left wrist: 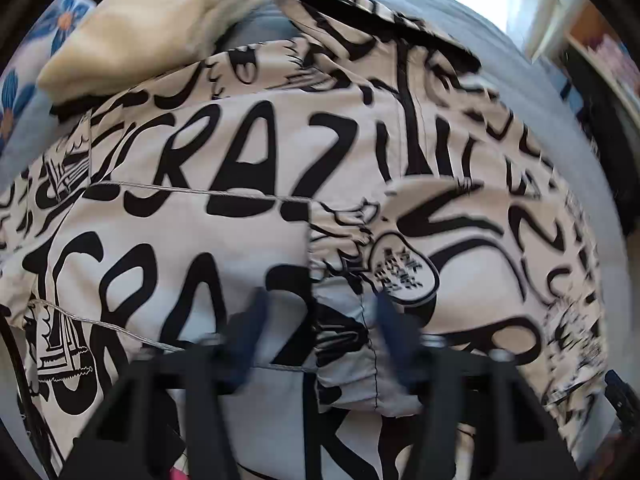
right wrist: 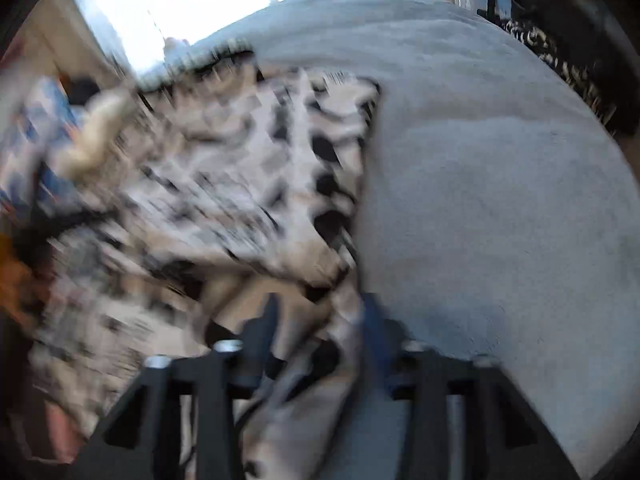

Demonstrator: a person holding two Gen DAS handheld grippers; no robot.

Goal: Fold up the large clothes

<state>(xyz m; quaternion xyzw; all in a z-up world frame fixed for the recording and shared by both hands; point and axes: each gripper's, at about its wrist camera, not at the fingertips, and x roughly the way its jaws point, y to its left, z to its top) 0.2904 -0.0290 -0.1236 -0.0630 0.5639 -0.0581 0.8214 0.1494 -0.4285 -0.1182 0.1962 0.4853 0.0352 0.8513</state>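
A large beige garment (left wrist: pixel 240 160) printed with bold black lettering lies spread and partly folded over a grey blanket (left wrist: pixel 540 92). My left gripper (left wrist: pixel 320 312) hovers close over a gathered seam of it, jaws apart, the dark blue pads gripping nothing. In the blurred right wrist view the same garment (right wrist: pixel 240 160) lies bunched at the left, its right edge against the bare grey blanket (right wrist: pixel 500 200). My right gripper (right wrist: pixel 320 316) stands open at that edge. A strip of the cloth runs between its fingers, and the pads are not pressed on it.
A folded cream cloth (left wrist: pixel 152 28) rests on the garment's far left corner, blurred in the right wrist view (right wrist: pixel 100 132). Blue floral fabric (left wrist: pixel 16 96) lies beyond it. A dark speckled textile (right wrist: pixel 560 60) sits at the blanket's far right, and shelving (left wrist: pixel 600 52) stands beyond.
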